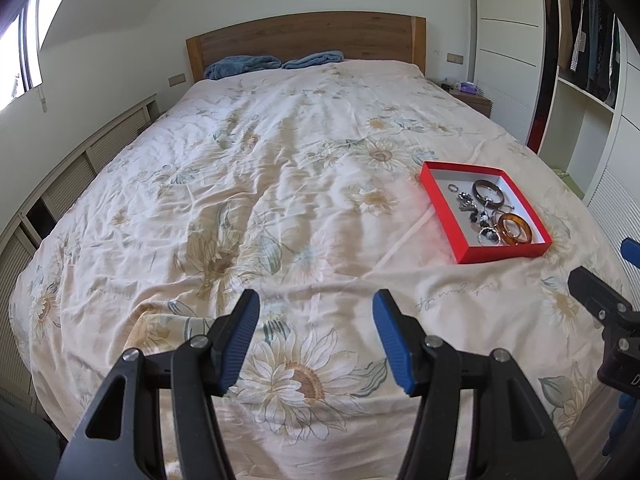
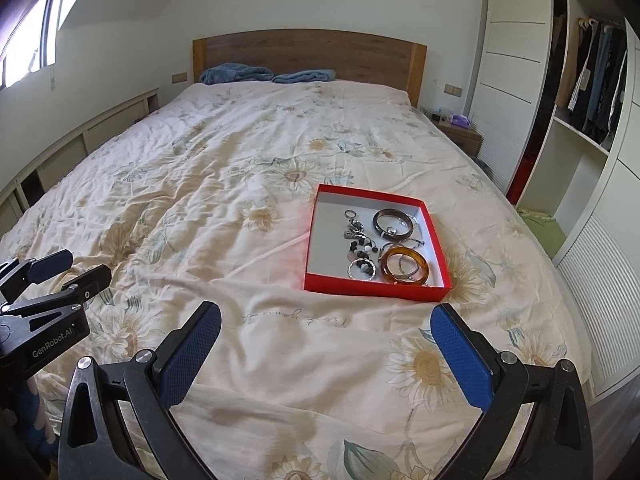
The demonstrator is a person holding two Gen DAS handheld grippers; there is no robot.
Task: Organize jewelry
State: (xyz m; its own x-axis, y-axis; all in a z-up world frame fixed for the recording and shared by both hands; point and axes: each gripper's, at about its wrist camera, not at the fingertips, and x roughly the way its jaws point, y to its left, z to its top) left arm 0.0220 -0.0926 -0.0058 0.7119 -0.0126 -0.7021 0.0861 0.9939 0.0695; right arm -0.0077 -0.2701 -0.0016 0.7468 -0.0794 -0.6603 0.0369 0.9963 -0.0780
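A shallow red box lies on the flowered bedspread, right of the middle. Inside it are an amber bangle, a dark bangle, a small ring, silver rings and beaded pieces. My right gripper is open, held above the bed just in front of the box, with nothing between its blue pads. My left gripper is open over bare bedspread, well to the left of the box. Each gripper shows at the edge of the other's view.
The bed fills most of the view, with a wooden headboard and blue folded towels at the far end. A nightstand and an open wardrobe with hanging clothes stand to the right. Low cabinets run along the left wall.
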